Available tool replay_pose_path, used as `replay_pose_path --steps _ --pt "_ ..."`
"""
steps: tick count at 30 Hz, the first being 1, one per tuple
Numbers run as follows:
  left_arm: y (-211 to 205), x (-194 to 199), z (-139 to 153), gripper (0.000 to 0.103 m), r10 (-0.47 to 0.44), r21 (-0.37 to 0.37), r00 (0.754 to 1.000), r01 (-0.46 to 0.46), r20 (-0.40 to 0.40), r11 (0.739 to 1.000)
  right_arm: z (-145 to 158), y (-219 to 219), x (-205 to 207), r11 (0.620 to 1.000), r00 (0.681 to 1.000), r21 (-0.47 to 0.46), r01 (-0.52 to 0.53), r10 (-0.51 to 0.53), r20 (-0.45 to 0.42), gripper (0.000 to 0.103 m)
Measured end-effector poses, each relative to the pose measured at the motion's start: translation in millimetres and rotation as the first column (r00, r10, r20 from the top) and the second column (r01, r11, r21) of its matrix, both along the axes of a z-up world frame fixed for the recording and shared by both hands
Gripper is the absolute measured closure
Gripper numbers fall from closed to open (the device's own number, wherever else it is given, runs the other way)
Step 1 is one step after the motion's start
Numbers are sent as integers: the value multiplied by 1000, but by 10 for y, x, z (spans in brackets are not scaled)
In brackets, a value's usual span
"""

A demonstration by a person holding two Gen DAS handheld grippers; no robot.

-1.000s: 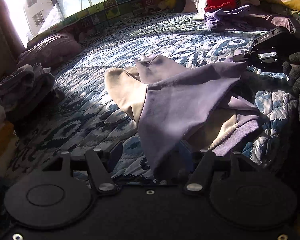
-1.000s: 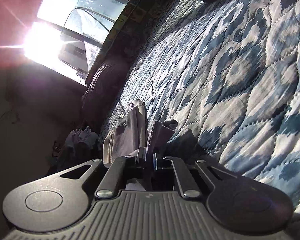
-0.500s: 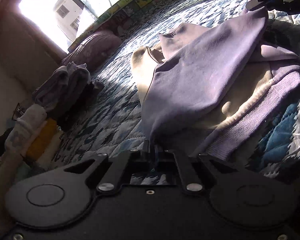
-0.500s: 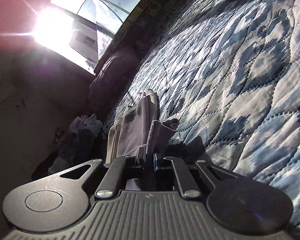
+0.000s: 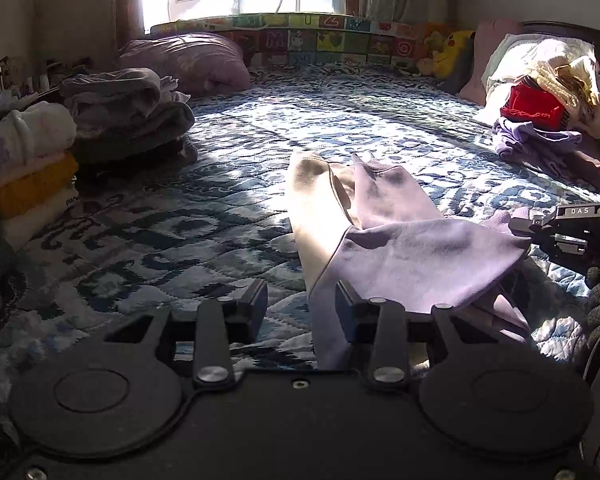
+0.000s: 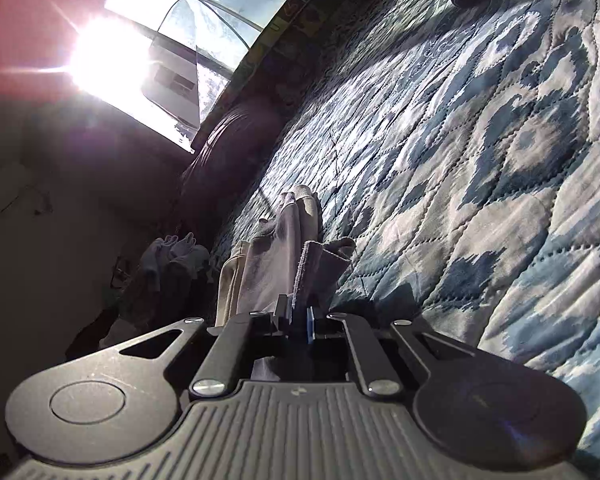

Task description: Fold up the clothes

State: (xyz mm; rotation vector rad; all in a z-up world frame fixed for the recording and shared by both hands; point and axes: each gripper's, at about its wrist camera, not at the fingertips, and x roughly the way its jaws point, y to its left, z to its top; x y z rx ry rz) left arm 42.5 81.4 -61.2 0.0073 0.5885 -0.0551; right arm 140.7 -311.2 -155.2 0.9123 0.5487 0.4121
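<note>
Sunlit from the window, a wide bed (image 5: 340, 120) under a blue patterned quilt carries everything: folded stacks (image 5: 112, 108) at the left, a loose heap (image 5: 540, 100) at the far right. Mid-bed lies the purple-and-cream sweatshirt (image 5: 400, 248), part doubled over, one corner lifted. It looks soft, light and limp, likely to sag between grips; hems and corners suit holding best. The right claw (image 6: 300, 316) is pinching its ribbed edge; the left claw (image 5: 302, 308) stands spread beside the near edge.
</note>
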Motion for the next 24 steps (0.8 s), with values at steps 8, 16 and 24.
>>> replay_pose_path --steps 8,16,24 --pt "-290 106 -235 77 -49 20 998 50 -45 999 -17 -112 99 998 998 29 53 -54 30 93" --pt "-522 192 -548 77 -108 82 976 125 -188 989 -78 -71 177 998 998 -53 43 -45 -36 93" --pt "-247 464 -222 77 -48 -18 995 46 -92 999 -110 -103 187 999 998 -8 38 -38 -54 93"
